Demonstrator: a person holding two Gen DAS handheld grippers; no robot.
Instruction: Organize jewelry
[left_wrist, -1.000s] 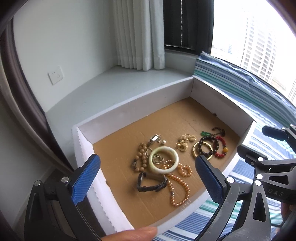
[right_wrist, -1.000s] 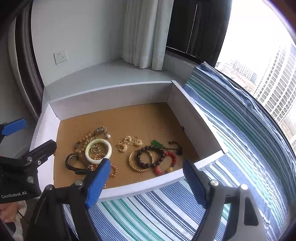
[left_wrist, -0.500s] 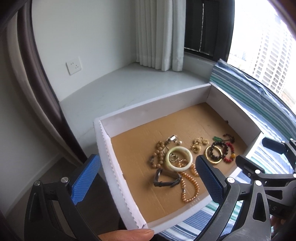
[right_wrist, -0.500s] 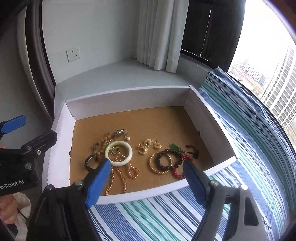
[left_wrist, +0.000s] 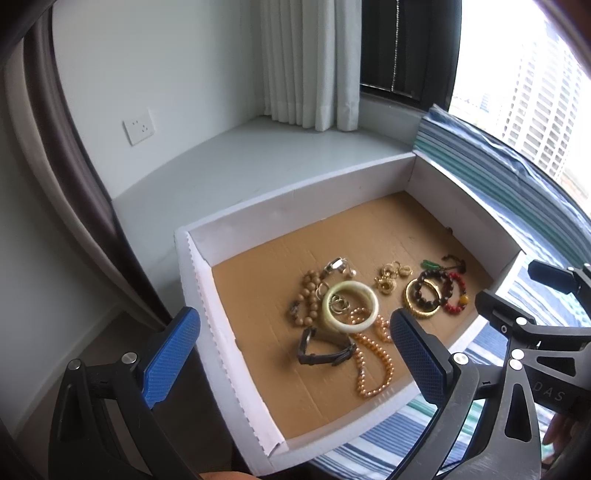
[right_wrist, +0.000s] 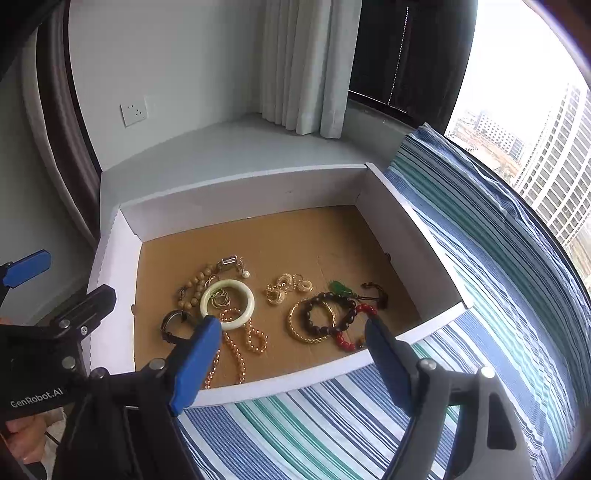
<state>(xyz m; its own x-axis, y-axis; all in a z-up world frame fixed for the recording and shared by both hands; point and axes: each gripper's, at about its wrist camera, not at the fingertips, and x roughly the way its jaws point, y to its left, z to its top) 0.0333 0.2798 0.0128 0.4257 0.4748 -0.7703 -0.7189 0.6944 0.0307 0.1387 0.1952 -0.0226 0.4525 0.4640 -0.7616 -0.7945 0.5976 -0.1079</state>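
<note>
A shallow white box (left_wrist: 295, 206) with a brown cardboard floor holds a loose heap of jewelry. A pale jade bangle (left_wrist: 350, 306) lies over an orange pearl necklace (left_wrist: 369, 365), beside a black strap (left_wrist: 325, 354) and a tan bead bracelet (left_wrist: 310, 295). To the right are gold earrings (left_wrist: 391, 277), a gold bangle (right_wrist: 310, 325), dark beads (right_wrist: 328, 310), red beads (right_wrist: 345, 341) and a green pendant (right_wrist: 338, 287). My left gripper (left_wrist: 294, 315) hovers open above the box's near left side. My right gripper (right_wrist: 291, 322) hovers open over the near wall. Neither holds anything.
The box (right_wrist: 240, 192) rests partly on a blue, green and white striped cloth (right_wrist: 332, 424) and on a grey window ledge (left_wrist: 258, 158). A white curtain (left_wrist: 310, 62), a wall socket (left_wrist: 139, 126) and a window stand behind. A hand (right_wrist: 18, 435) holds the left gripper.
Both views have shifted: the box now looks smaller and farther off, and sits further right in the left wrist view. The jewelry has not moved, and both grippers' jaws stay wide apart.
</note>
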